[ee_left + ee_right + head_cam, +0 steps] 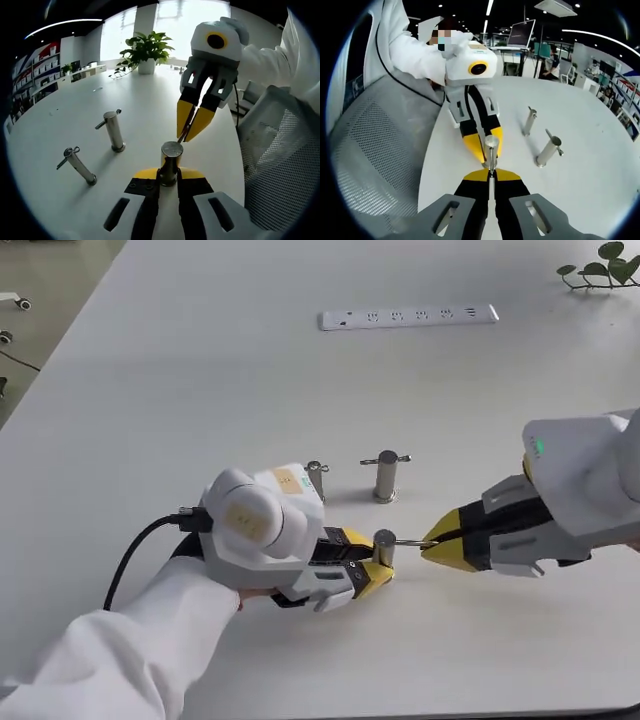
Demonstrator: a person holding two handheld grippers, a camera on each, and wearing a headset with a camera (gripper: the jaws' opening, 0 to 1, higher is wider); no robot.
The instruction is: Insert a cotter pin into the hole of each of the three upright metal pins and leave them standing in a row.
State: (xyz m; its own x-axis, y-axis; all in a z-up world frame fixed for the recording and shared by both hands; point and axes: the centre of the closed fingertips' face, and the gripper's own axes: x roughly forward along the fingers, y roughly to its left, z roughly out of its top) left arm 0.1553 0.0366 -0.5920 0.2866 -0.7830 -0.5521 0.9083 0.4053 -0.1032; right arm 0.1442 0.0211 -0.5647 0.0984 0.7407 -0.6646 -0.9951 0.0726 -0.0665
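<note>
My left gripper (pixel 379 556) is shut on an upright metal pin (pixel 384 545) standing on the white table (pixel 200 420). From the right, my right gripper (pixel 428 542) holds a thin cotter pin (pixel 409 542), its tip at the pin's top. In the left gripper view my own jaws (pixel 169 176) clamp the pin (pixel 171 161), and the right gripper (pixel 193 122) comes down onto it. The right gripper view has my jaws (pixel 491 176) shut on the cotter pin, just before the pin (pixel 491 149). Two other pins (pixel 386 477) (pixel 317 473) stand behind, each with a cotter pin through it.
A white power strip (pixel 408 316) lies at the table's far side, and a green sprig (pixel 600 268) at the far right corner. The table's near edge runs just below the grippers. A mesh chair (pixel 375 145) stands beside the table. A potted plant (pixel 147 50) sits at the table's end.
</note>
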